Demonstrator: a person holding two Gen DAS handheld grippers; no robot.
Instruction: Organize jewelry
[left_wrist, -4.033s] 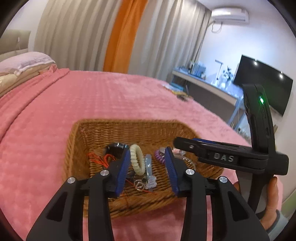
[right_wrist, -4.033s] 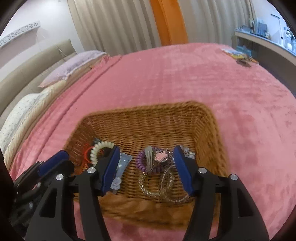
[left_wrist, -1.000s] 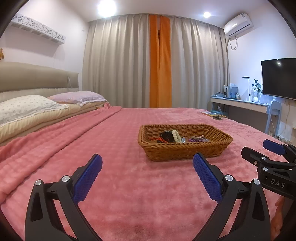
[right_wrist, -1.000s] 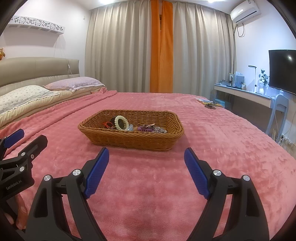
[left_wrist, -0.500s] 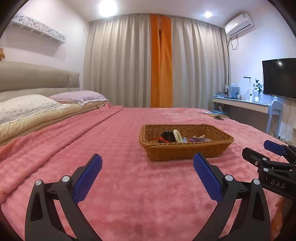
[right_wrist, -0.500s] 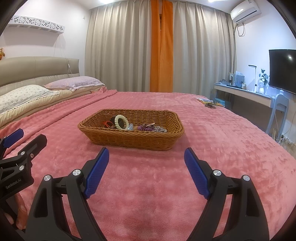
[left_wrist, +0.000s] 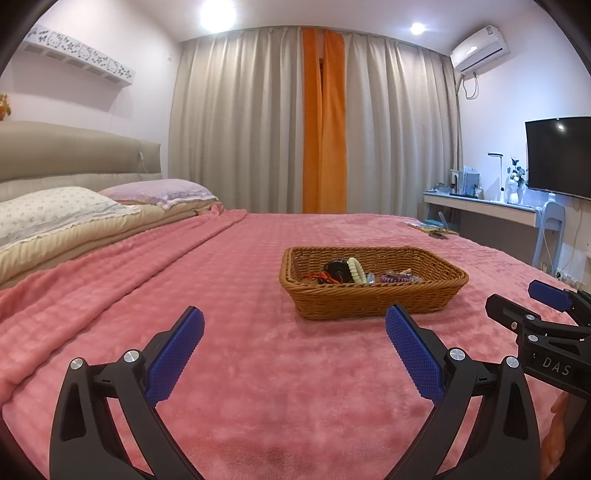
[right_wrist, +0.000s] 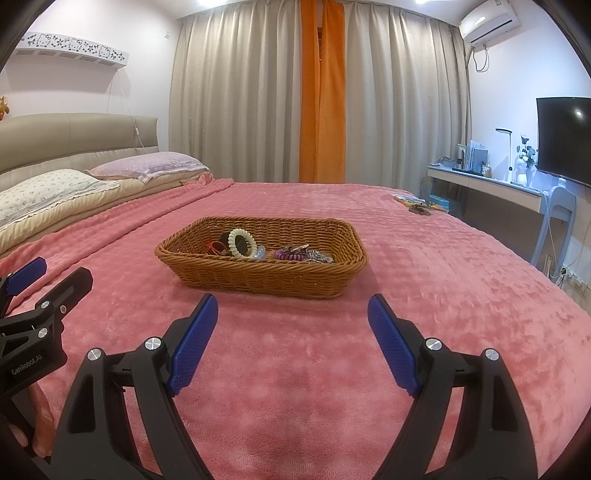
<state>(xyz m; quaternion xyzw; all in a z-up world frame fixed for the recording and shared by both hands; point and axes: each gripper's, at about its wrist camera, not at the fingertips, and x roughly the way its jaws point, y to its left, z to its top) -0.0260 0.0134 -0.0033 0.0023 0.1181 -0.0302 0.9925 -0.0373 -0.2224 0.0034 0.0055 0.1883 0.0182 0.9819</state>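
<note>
We hold the left tool and the right tool low over the near part of the bed, and both have their blue pads wide apart with nothing between them; only the pink blanket shows in the gaps. The wicker basket sits on the blanket in the middle of the bed, ahead of both tools and well apart from them. Inside it we see the jewelry in a small pile: a cream bead bracelet stands tilted against a dark round thing, orange-red cords lie at its left side, and a purple coil band with some silver chains lies toward the right side of the basket. In the left wrist view the right tool appears at the right edge, and in the right wrist view the left tool appears at the left edge. At the far right corner of the bed a few small flat things lie on the blanket; we cannot tell what they are
</note>
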